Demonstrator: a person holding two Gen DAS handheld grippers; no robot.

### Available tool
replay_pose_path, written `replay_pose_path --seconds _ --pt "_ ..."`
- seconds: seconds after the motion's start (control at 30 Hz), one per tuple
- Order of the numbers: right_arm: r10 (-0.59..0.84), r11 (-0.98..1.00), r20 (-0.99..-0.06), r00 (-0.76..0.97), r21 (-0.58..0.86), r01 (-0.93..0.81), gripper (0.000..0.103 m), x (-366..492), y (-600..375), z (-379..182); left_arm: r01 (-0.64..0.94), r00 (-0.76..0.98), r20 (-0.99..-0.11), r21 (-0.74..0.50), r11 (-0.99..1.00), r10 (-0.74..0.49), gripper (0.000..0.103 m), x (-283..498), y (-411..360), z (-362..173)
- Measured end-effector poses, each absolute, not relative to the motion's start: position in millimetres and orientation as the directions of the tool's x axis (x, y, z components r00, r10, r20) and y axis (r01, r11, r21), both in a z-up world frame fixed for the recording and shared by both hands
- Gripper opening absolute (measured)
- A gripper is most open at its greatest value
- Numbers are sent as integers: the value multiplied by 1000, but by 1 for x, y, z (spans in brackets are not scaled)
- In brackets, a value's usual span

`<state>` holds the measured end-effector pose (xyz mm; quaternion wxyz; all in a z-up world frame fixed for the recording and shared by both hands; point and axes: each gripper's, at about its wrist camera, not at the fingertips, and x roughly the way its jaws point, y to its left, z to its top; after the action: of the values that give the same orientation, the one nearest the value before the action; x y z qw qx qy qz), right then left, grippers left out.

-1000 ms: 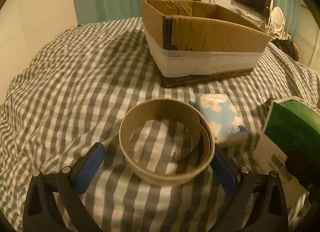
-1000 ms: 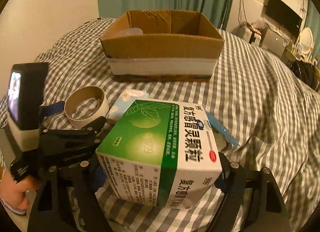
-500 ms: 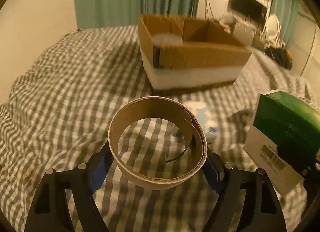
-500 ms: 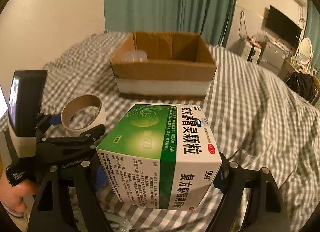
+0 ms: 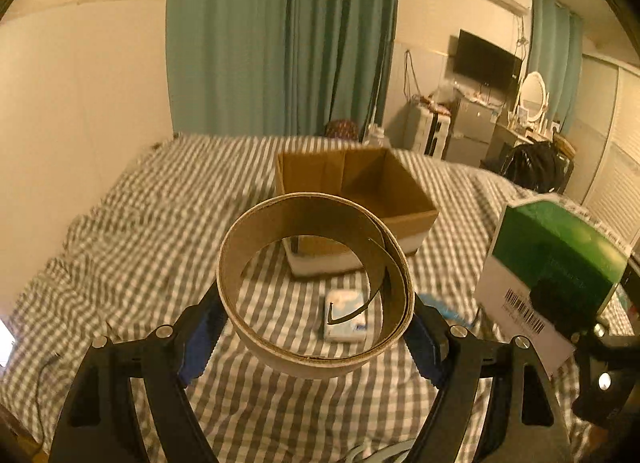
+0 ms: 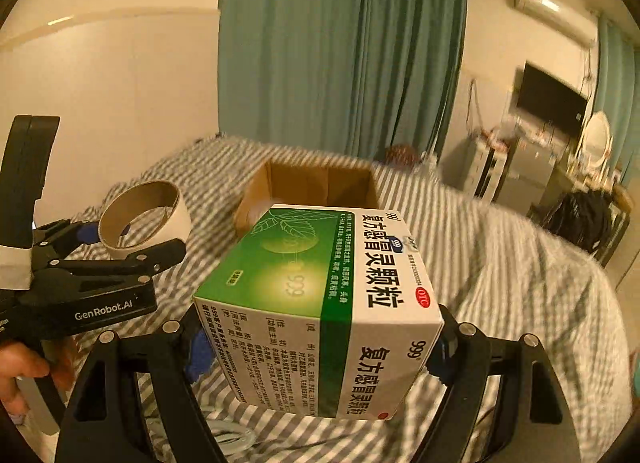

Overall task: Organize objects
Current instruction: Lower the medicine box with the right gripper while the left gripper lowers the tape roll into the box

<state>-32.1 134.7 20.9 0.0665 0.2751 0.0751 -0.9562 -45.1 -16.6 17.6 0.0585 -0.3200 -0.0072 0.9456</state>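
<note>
Cardboard meets gingham: the left tongs [image 5: 316,327] clasp an almost spent tape roll [image 5: 314,283] by its outer wall, held aloft above the checked bed [image 5: 132,231], while the right tongs [image 6: 316,347] clamp a green-and-white medicine box [image 6: 320,303] by its sides. The open cardboard box [image 5: 356,187], the likely destination, sits farther along the bed, with a small tissue pack [image 5: 346,315] lying on the cover between it and the tongs. The thin roll could flex and spring loose under the squeeze, and its peeling inner strip could snag on the carton's rim. The bulky medicine box, gripped low, could tip forward or bump the left tool when both close in on the carton. The packet reads "999" and "OTC" beside large Chinese lettering; the left tool is marked "GenRobot.AI".
</note>
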Motion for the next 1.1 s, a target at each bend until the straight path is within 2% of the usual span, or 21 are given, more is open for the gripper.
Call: replay_pose_path --seconds 0.23,0.53,0.87,1.1 --pt "-106 -976 -488 -866 -115 185 81 -49 140 52 -125 -816 -565 -38 -991 124 82 -65 -9 46" --pt "-149 -977 -481 -864 -64 205 81 -117 143 66 -121 -809 -577 -26 -992 114 82 -128 -8 42" --pt "-142 -980 -543 -828 -38 193 81 -233 146 28 -157 -786 -607 10 -988 119 82 -222 17 11" --pt "-140 -984 -583 -800 -6 177 81 -305 145 -8 -168 -747 -656 29 -985 108 82 -279 23 -34"
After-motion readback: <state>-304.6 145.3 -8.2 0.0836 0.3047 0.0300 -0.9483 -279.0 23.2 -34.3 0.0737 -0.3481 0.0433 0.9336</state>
